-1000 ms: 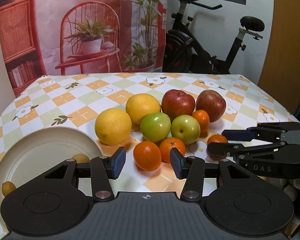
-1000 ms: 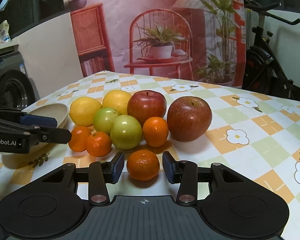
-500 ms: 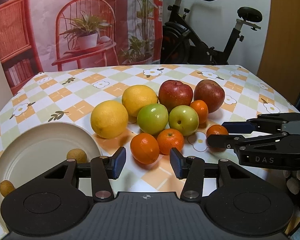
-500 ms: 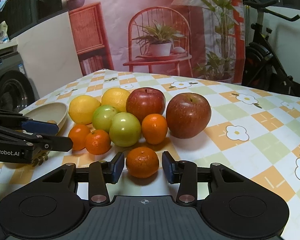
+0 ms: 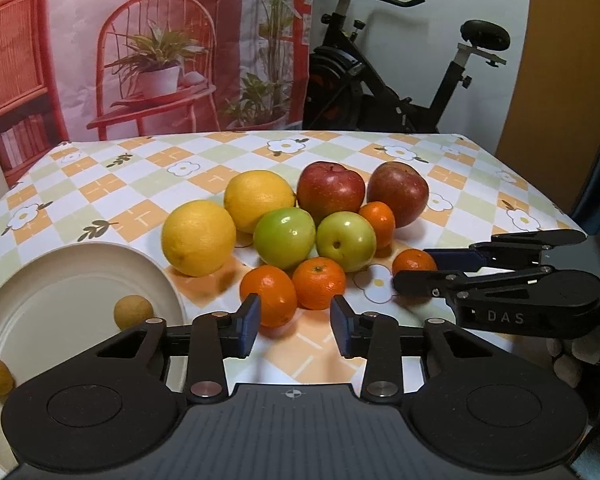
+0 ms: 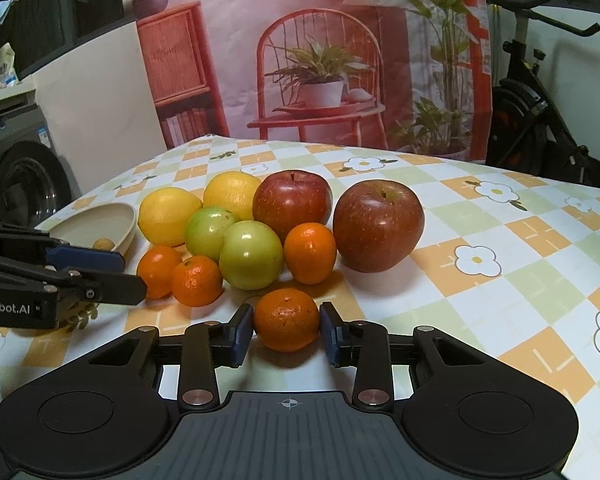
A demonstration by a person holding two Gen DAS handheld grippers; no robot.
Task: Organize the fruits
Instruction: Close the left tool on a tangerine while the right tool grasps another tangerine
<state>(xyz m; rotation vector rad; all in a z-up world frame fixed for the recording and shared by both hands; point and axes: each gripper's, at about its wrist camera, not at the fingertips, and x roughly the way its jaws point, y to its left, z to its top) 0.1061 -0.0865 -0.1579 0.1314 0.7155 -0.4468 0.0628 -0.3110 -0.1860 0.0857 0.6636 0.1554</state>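
A cluster of fruit lies on the checked tablecloth: two yellow lemons [image 5: 198, 237], two red apples [image 5: 331, 190], two green apples [image 5: 284, 237] and several tangerines. My left gripper [image 5: 296, 322] is open, its pads either side of the front of two tangerines [image 5: 269, 295], just short of them. My right gripper [image 6: 287, 332] stands with its pads around a lone tangerine [image 6: 286, 318], touching or nearly touching its sides; it also shows in the left wrist view [image 5: 414, 263].
A cream plate [image 5: 52, 280] at the left holds two small brown fruits [image 5: 133, 311]. An exercise bike [image 5: 384, 80] and a printed backdrop stand beyond the table's far edge. A washing machine [image 6: 24, 176] is at the left.
Both grippers have moved forward toward the fruit. The right gripper's pads have narrowed around the lone tangerine. The left gripper stays open.
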